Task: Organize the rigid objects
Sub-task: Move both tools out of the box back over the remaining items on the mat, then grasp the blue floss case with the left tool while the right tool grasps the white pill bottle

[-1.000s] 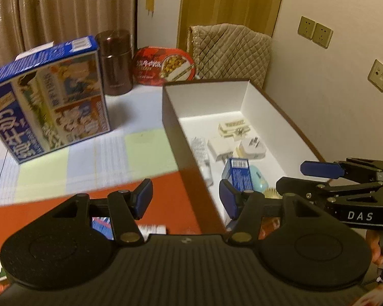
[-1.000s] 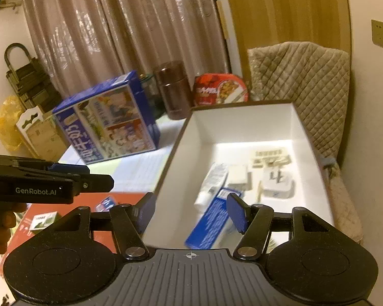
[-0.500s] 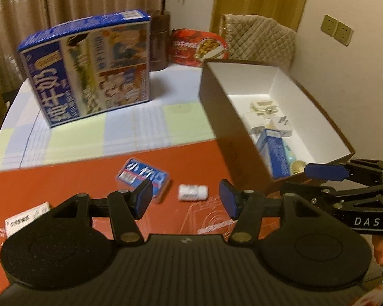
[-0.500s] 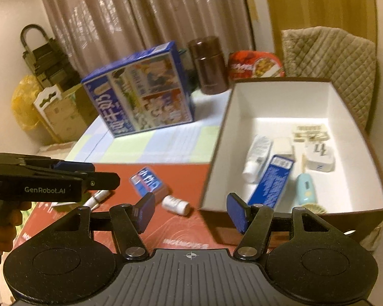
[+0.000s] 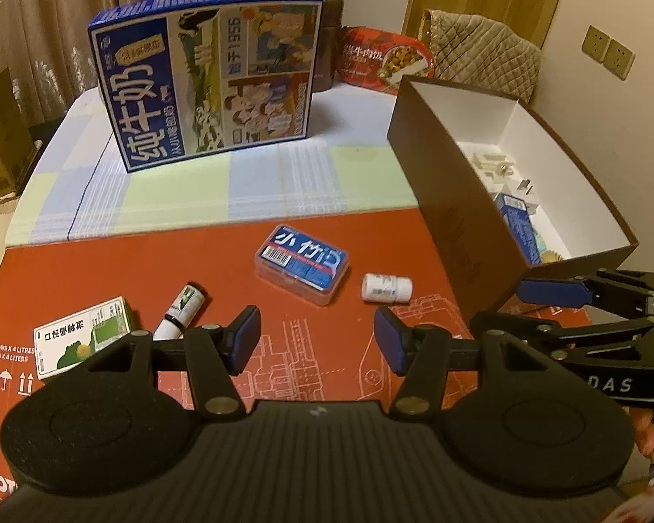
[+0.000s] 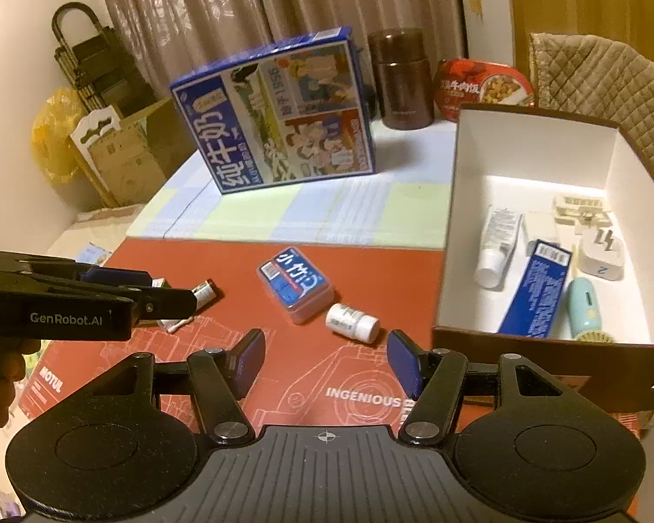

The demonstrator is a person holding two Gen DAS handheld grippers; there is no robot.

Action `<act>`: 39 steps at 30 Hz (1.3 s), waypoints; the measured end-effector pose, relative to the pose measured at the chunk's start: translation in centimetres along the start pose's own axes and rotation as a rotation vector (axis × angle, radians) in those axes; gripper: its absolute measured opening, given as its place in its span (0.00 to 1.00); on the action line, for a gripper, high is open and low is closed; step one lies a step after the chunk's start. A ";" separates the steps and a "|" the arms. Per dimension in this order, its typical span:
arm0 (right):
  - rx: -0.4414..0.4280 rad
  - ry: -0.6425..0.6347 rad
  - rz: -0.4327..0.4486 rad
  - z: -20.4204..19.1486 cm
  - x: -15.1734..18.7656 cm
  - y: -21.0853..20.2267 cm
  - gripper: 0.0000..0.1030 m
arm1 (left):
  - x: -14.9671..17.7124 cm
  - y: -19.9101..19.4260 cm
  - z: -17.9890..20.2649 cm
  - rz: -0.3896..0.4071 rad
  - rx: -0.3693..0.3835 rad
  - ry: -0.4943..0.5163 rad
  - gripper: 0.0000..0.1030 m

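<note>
On the red mat lie a clear case with a blue label (image 5: 301, 264) (image 6: 295, 283), a small white bottle (image 5: 386, 287) (image 6: 353, 321), a dark-capped tube (image 5: 182, 306) (image 6: 205, 292) and a green-and-white carton (image 5: 83, 336). The brown box with white inside (image 5: 449, 200) (image 6: 536, 361) stands at the right and holds a white tube (image 6: 497, 244), a blue carton (image 6: 538, 287), a plug (image 6: 599, 253) and a mint item (image 6: 584, 307). My left gripper (image 5: 316, 342) is open and empty above the mat, near the front. My right gripper (image 6: 325, 361) is open and empty, just short of the white bottle.
A big blue milk carton box (image 5: 213, 74) (image 6: 279, 117) stands on the checked cloth behind the mat. A brown flask (image 6: 403, 78) and a red noodle bowl (image 6: 484, 87) stand at the back. A quilted chair (image 5: 484, 52) is behind the box.
Both grippers have pulled back from over the box toward the near side and swung left, so the loose items on the red mat now come into view. Both stay open.
</note>
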State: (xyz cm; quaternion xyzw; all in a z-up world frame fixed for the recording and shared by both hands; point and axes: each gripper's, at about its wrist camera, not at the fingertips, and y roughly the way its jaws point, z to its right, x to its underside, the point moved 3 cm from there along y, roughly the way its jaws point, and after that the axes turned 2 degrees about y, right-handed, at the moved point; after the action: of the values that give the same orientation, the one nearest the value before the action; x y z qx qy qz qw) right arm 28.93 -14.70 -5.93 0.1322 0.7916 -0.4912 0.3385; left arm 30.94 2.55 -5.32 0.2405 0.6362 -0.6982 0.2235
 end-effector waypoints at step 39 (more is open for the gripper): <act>0.270 0.160 -0.043 -0.6 0.7 11.5 0.57 | -2.2 10.4 -4.9 -0.108 0.067 0.193 0.61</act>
State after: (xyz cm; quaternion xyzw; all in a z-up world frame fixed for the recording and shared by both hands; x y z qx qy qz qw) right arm 34.45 -8.75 -14.16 0.1982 0.7455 -0.5883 0.2426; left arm 39.30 6.51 -12.46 0.2792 0.6432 -0.7036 0.1149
